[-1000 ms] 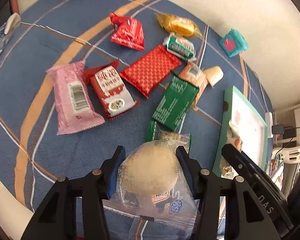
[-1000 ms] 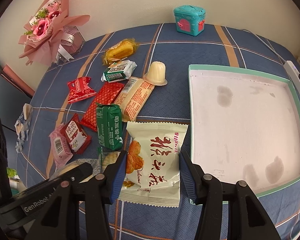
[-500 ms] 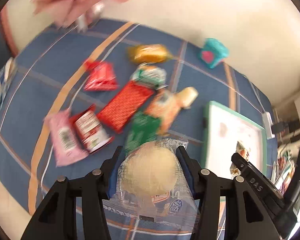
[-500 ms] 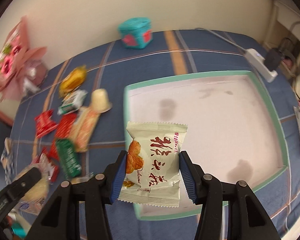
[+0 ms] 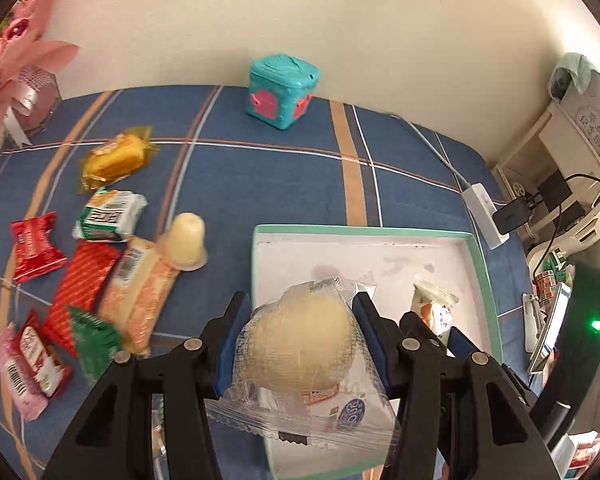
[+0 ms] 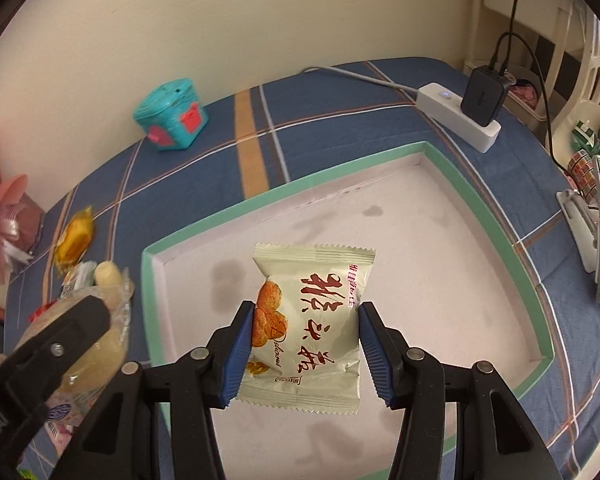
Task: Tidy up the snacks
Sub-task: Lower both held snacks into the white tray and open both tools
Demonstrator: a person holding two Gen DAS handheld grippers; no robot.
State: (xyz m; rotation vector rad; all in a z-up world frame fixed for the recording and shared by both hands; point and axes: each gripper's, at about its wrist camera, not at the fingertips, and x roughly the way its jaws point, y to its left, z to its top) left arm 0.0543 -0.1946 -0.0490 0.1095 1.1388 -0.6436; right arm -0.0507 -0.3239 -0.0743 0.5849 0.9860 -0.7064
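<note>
Two light, crushable packets: my left claw (image 5: 302, 344) pinches the wrapped bun (image 5: 300, 344), my right claw (image 6: 306, 354) the cracker bag (image 6: 312, 320), sides only.

A teal toy box (image 5: 281, 96) stands near the wall, a white power strip (image 6: 458, 116) well apart.

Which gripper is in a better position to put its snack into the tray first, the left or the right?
Probably the right. The right gripper holds its cream packet over the tray middle, while the left gripper holds the wrapped bun only above the tray's near left edge.
</note>
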